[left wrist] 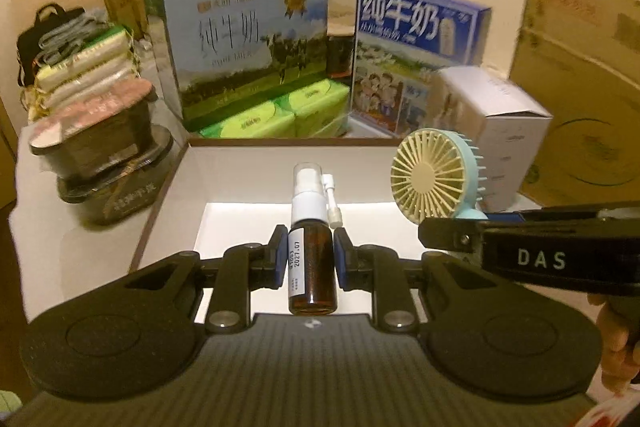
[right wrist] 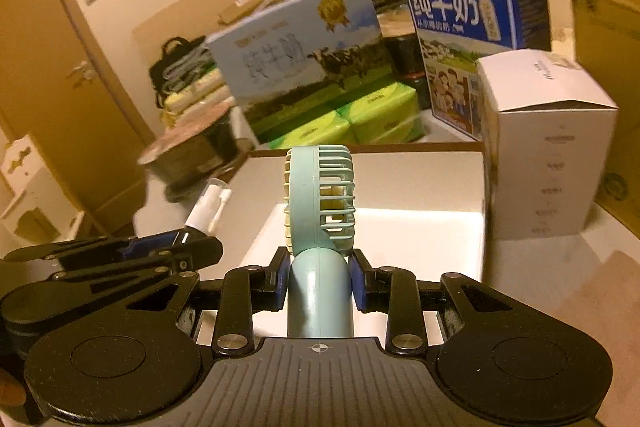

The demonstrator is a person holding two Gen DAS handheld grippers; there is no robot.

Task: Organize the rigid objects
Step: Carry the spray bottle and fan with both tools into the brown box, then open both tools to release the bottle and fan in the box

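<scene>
Spray bottle (left wrist: 311, 259) upright in left gripper (left wrist: 307, 261), nozzle up.

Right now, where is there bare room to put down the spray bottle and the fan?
The open white box ahead looks bare inside. It is bordered by the dark tubs on its left, the green packs behind and the white carton on its right. Everything around the box is crowded.
</scene>
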